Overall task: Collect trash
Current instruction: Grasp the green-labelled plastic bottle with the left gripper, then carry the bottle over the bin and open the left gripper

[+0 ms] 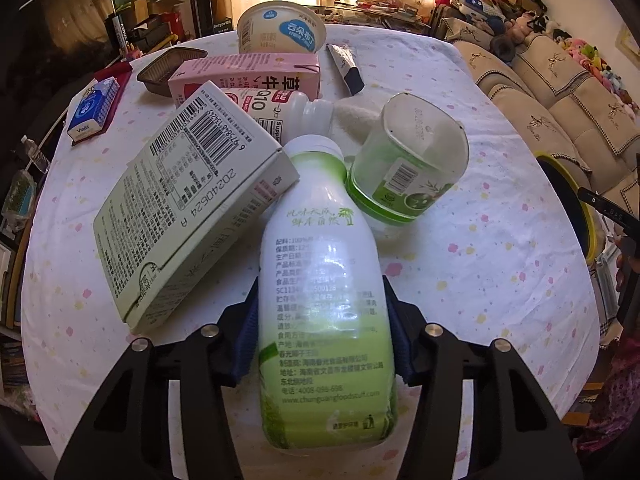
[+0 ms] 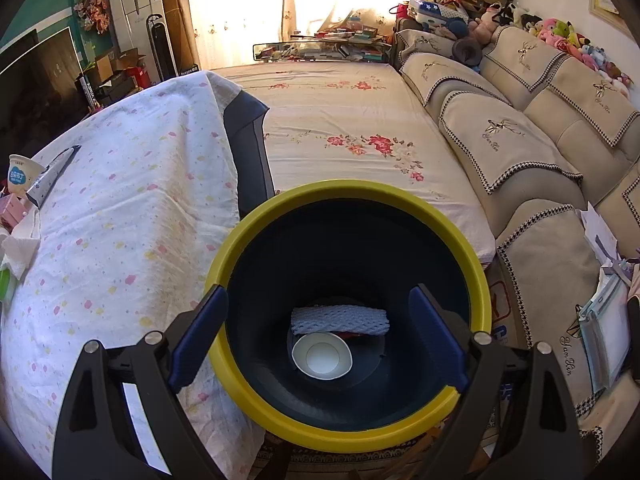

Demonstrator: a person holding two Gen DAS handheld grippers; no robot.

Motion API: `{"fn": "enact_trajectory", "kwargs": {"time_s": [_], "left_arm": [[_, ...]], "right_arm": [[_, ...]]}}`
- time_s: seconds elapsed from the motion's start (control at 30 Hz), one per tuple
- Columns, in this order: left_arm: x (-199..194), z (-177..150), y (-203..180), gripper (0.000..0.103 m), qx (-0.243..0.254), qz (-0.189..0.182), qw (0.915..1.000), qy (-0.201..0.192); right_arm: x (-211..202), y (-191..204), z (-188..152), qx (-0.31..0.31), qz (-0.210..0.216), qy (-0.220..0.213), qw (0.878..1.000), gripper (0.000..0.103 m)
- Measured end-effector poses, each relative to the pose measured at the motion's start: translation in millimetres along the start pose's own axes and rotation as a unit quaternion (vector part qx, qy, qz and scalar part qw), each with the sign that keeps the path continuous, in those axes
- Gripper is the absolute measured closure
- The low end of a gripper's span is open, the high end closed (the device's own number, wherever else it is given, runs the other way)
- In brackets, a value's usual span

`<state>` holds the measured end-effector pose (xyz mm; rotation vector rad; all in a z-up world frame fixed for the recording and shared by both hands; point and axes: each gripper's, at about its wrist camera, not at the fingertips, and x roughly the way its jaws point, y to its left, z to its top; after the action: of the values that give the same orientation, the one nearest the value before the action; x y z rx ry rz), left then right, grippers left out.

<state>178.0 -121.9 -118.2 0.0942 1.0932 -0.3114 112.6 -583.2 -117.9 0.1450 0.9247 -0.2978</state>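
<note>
Left wrist view: my left gripper (image 1: 322,344) straddles the lower body of the white-and-green bottle (image 1: 324,280) lying on the table (image 1: 480,264).

The blue pads (image 1: 245,344) sit right at the bottle's sides; I cannot tell whether they press yet. It looks like empty, glossy plastic, so I judge it light, a little springy and apt to slip; the straight lower body gives better purchase than the tapering neck. Its shoulder touches the pale carton (image 1: 192,208) and the clear cup (image 1: 408,168), which may shift when I lift. My right gripper (image 2: 320,336) is spread wide and empty over the yellow-rimmed bin (image 2: 348,436).
</note>
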Motion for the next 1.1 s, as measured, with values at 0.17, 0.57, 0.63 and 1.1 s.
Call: {"fn": "enact_trajectory", "kwargs": {"time_s": [0.17,0.57,0.63,1.1], "left_arm": [[-12,-21,3,0.050,0.011,-0.007,0.9999,0.003],[-68,-71,-5,0.051,0.033,-0.028,0.9984,-0.035],[-74,-71,-9,0.051,0.038,-0.032,0.9979,-0.043],[-104,-23,-100,0.051,0.148,-0.102,0.9783,-0.103]], "right_arm": [[0,0,-1,-0.001,0.000,0.000,1.000,0.016],[-8,10,-4,-0.011,0.006,-0.007,1.000,0.016],[-11,10,-5,-0.012,0.005,-0.008,1.000,0.016],[-30,-16,-8,0.009,-0.006,-0.027,1.000,0.016]]}}
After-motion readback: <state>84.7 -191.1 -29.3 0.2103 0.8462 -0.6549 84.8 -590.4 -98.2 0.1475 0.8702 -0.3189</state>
